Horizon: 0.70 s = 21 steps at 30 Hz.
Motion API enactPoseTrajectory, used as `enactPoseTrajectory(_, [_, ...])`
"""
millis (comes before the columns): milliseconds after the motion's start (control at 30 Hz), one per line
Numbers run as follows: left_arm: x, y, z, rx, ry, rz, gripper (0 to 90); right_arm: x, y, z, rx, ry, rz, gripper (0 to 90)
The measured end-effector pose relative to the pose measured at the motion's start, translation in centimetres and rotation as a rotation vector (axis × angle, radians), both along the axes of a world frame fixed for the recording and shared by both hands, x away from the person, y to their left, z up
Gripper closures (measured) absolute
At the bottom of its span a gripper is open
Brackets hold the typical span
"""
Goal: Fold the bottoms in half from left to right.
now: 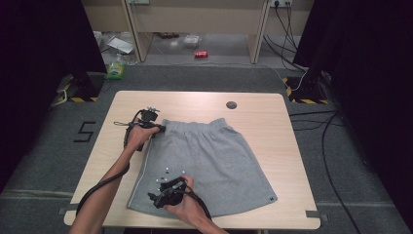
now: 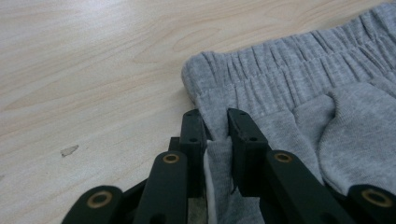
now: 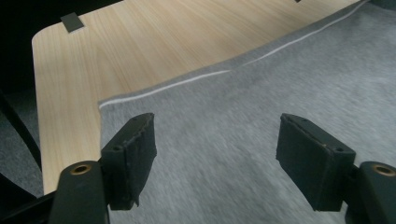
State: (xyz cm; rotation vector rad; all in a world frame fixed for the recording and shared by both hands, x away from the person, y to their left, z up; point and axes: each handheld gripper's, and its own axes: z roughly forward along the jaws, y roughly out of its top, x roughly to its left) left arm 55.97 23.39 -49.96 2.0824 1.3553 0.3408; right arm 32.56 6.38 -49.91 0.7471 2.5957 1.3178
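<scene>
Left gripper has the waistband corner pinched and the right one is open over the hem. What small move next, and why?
Probably lower the right gripper onto the grey fabric shorts near their white-piped hem corner and close. The left gripper already clamps the waistband; the right jaws stand open above cloth, gripping nothing.

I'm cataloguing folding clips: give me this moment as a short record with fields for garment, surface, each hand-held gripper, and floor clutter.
garment: grey shorts, spread flat, waistband at the far side, white piping along one side edge
surface: light wooden table
left hand-held gripper: shut on the shorts, pinching fabric just below the waistband corner
right hand-held gripper: open, jaws wide above the shorts near the hem corner, nothing between them
floor clutter: red can beyond the table
</scene>
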Motion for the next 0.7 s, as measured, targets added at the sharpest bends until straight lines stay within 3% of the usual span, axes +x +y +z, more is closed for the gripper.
enactPoseTrajectory(700, [0.0, 0.1, -0.1, -0.012, 0.002, 0.004, 75.9, -2.0, 5.0, -1.2, -0.035, 0.033, 0.094, 32.3])
